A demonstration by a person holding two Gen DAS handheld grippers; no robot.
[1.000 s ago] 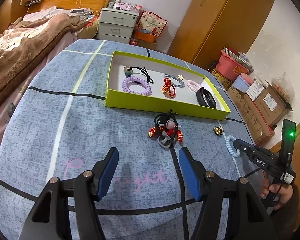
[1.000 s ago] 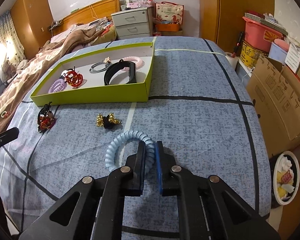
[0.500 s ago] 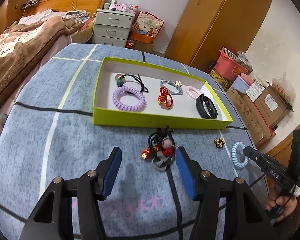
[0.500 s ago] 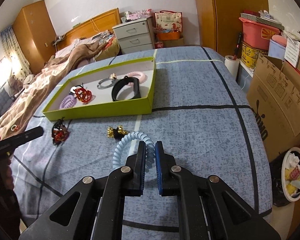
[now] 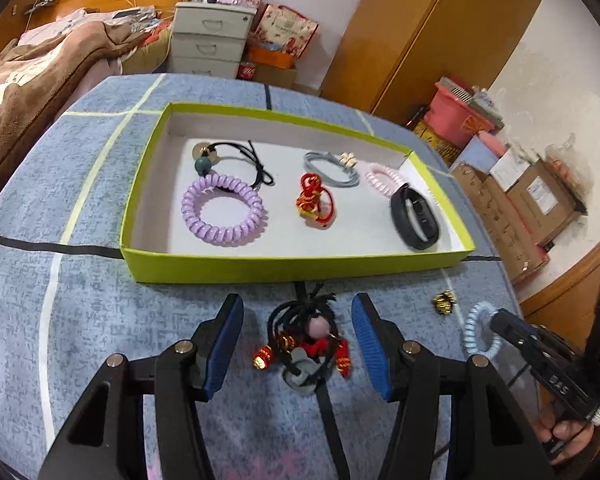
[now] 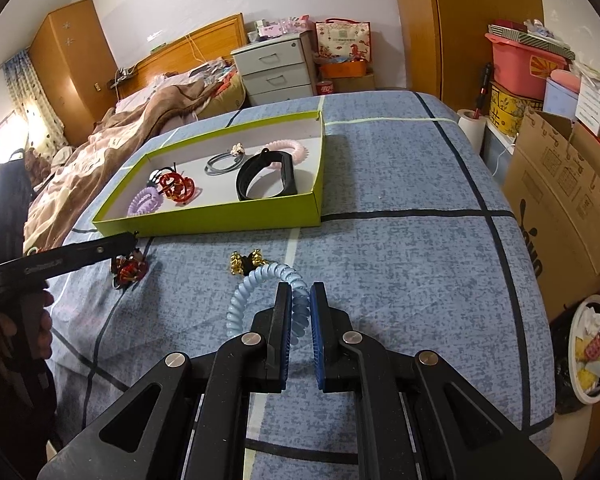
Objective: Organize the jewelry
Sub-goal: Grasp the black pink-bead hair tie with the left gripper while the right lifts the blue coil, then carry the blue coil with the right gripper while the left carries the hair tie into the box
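Observation:
A green-walled box point(image 5: 300, 270) on the blue cloth holds a purple spiral tie point(image 5: 223, 214), a red knot charm point(image 5: 314, 204), a grey tie point(image 5: 332, 168), a pink spiral point(image 5: 384, 178) and a black band point(image 5: 414, 218). In front of it lies a tangle of black ties with red and gold charms point(image 5: 304, 340). My left gripper point(image 5: 297, 308) is open with its blue pads on either side of the tangle, not touching it. My right gripper point(image 6: 300, 292) is shut on a light blue spiral tie point(image 6: 252, 284). A small gold charm point(image 6: 246, 262) lies just beyond it.
A bed with a brown blanket point(image 6: 140, 120) lies past the table's far left side. Cardboard boxes point(image 6: 560, 200) and a bin of scraps point(image 6: 592, 352) stand off the right edge. Grey drawers point(image 5: 210, 40) stand at the back wall.
My left gripper has come forward, so the tangle that lay ahead of its fingers now lies between them. The right gripper still holds the blue spiral and has hardly moved.

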